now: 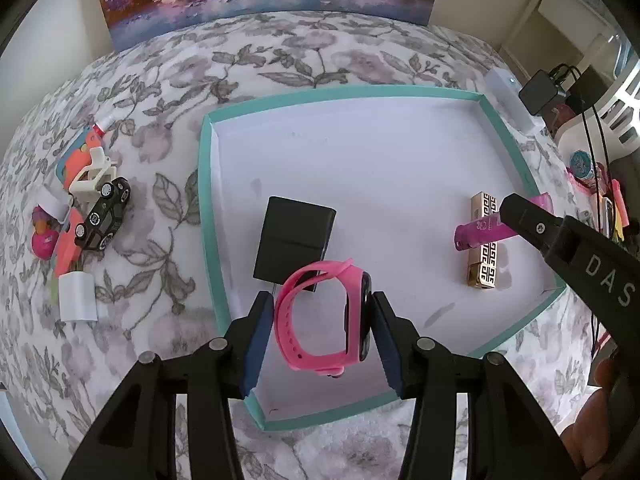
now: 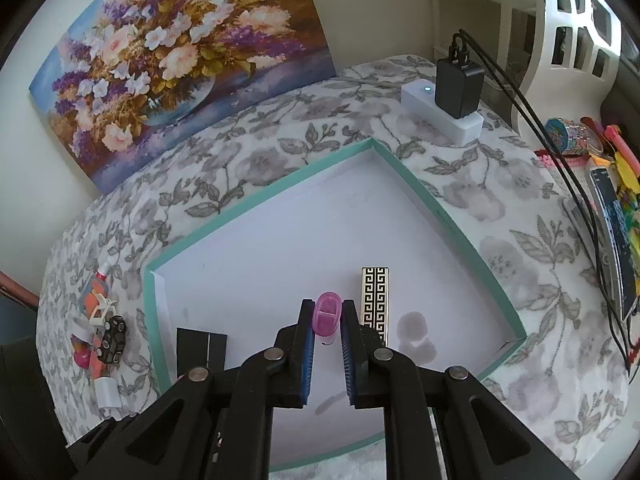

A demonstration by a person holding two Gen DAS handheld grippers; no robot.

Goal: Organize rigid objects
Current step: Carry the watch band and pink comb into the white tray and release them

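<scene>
The left tongs (image 1: 322, 328) are clenched on a pink smartwatch (image 1: 326, 320), one pad on the strap, the other on the black watch face, and hold it over the near corner of the teal-rimmed tray (image 1: 208, 216). A black rectangular block (image 1: 294, 242) lies in the tray just beyond the tips, partly under the watch.

The right tongs (image 2: 326, 316) are clenched on a small pink tube (image 2: 327, 314), held over the tray floor just left of a gold-and-black patterned case (image 2: 375, 300).

Judgement: both items appear ready to set down. The watch would best be lowered onto bare floor clear of the black block, face kept level, and let go only once the strap rests. The tube should be laid flat beside the patterned case, not across it, since a round body is likely to roll.

Limits of view: whether the watch touches the tray floor cannot be told. The tube's label is unreadable. The cluster well left of the left tongs, a black toy car (image 1: 104, 214) among pink and white pieces on the floral cloth, is too jumbled to itemise. A person's hand is cut off at the left wrist view's edge.
</scene>
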